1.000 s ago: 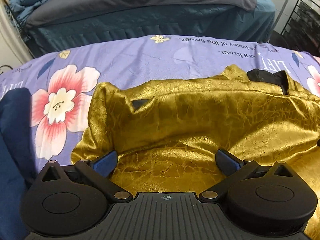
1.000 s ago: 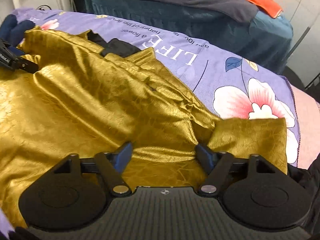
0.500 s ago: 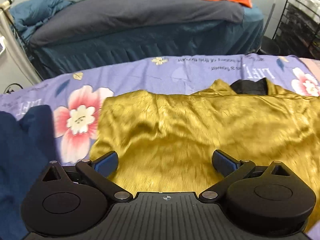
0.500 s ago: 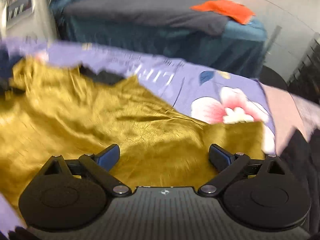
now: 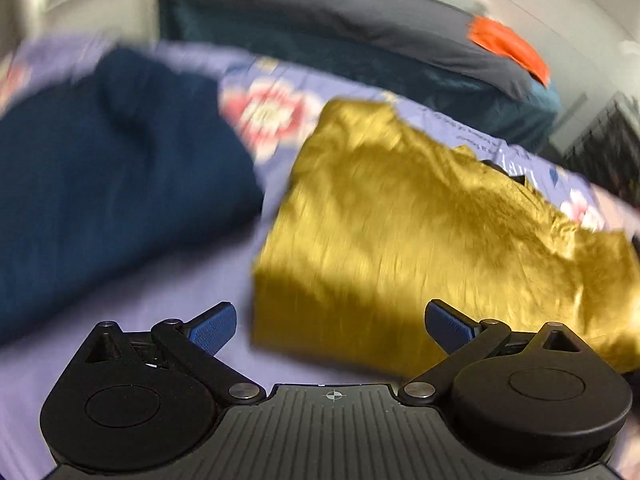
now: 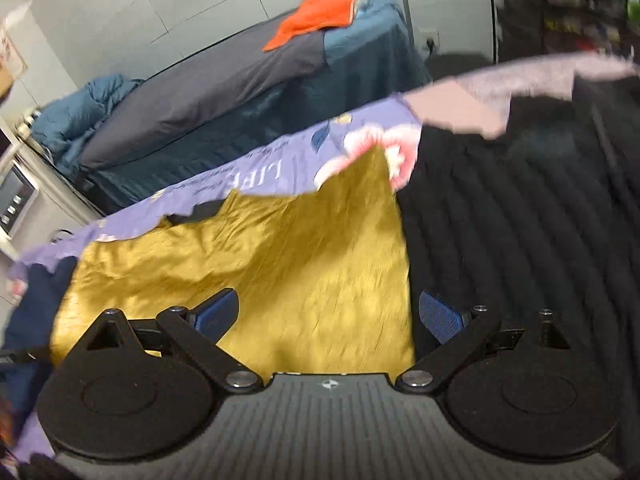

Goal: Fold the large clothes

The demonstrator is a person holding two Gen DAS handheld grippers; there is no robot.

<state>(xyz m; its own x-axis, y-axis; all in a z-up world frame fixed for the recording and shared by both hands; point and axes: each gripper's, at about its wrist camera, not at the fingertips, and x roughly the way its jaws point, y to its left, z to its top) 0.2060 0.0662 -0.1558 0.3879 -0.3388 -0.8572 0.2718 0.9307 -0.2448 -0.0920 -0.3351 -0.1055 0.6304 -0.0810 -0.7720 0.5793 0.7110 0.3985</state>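
Observation:
A shiny gold garment (image 5: pixel 420 224) lies folded flat on the purple flowered sheet (image 5: pixel 152 300), with a bit of black lining at its collar. In the left wrist view my left gripper (image 5: pixel 332 326) is open above the garment's near left corner, and nothing sits between its blue pads. The right wrist view shows the same gold garment (image 6: pixel 280 264) from its right side. My right gripper (image 6: pixel 330 316) hovers open over the near right edge, apart from the cloth. Both views are blurred by motion.
A dark navy garment (image 5: pixel 100 176) lies left of the gold one. A black ribbed garment (image 6: pixel 520 216) lies to its right, with pale pink cloth (image 6: pixel 480 100) beyond. Behind stands a bed (image 6: pixel 240 80) with an orange cloth (image 6: pixel 320 16) on it and a black rack (image 5: pixel 600 148).
Both grippers have pulled back and up from the gold garment and rolled. The right jaws widened. The garment's sleeves are now folded in and it lies flatter.

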